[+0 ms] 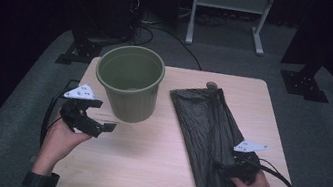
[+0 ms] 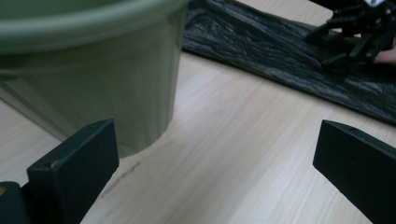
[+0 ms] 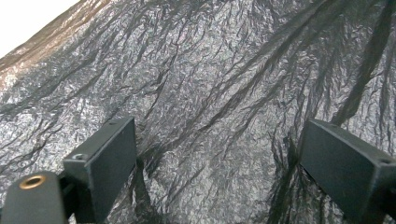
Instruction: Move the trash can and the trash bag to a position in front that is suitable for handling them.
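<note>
Right tongs [image 1: 235,166] sit low on the black bin liner [image 1: 209,130], which lies flat and crinkled along the right half of the worktop [image 1: 163,164], running from near the far edge down to the near one. In the right gripper view the two black jaws stand wide apart with the wrinkled plastic [image 3: 210,93] spread between and beneath them; they look to be pressing into the film rather than pinching it, so call them released, nothing gripped yet. Over on the other side, the left tongs [image 1: 98,126] hover just beside the base of the olive-green bucket [image 1: 130,85], which stands upright at the far left of the worktop, well apart from the liner. The left gripper view shows those jaws wide open too, with bare wood between them, the bucket wall [image 2: 107,84] close at one side, and the right tongs [image 2: 355,35] farther off on the liner.

My read: this is the pick-up stage of lining the bucket, with the liner not yet lifted. The next move calls for the right tongs to close on a fold of film near the bag's near end and raise it, while the left tongs come across to catch the opposite edge so the mouth can be spread. Thin plastic slips easily, so a gathered pinch matters.
</note>
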`<control>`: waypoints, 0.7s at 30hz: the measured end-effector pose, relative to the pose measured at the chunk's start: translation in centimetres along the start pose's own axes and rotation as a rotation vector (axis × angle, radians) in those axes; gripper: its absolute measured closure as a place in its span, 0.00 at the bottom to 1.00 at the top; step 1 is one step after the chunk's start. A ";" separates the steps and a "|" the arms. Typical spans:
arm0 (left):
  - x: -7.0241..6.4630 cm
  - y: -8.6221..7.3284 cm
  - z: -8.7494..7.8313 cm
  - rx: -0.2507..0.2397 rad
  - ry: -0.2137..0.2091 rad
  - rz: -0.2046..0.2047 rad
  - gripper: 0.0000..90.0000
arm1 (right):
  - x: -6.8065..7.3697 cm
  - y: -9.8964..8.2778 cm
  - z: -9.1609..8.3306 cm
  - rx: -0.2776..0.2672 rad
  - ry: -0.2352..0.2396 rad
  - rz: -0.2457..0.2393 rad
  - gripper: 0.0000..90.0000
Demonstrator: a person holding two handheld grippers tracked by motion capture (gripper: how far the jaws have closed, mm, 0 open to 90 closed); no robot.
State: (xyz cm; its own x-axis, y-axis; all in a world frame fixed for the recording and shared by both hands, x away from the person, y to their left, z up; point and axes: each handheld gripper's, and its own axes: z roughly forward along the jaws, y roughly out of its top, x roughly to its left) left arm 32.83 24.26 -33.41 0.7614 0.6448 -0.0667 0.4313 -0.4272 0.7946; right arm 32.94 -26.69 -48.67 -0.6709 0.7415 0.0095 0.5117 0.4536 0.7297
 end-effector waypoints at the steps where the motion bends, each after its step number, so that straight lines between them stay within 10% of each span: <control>1: 0.1 0.3 -0.2 -0.002 0.005 -0.002 0.00 | 0.0 0.0 0.0 0.000 0.000 0.000 0.11; 21: 3.9 6.7 -1.8 -0.048 0.090 -0.002 0.00 | 0.0 0.0 0.0 -0.001 0.002 -0.002 0.11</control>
State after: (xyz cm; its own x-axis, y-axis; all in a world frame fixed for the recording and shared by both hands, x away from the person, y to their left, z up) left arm 37.80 25.04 -27.24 0.7132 0.7008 -0.0151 0.4072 -0.3966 0.8227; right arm 32.92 -26.70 -48.67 -0.6730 0.7396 0.0099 0.5102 0.4545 0.7302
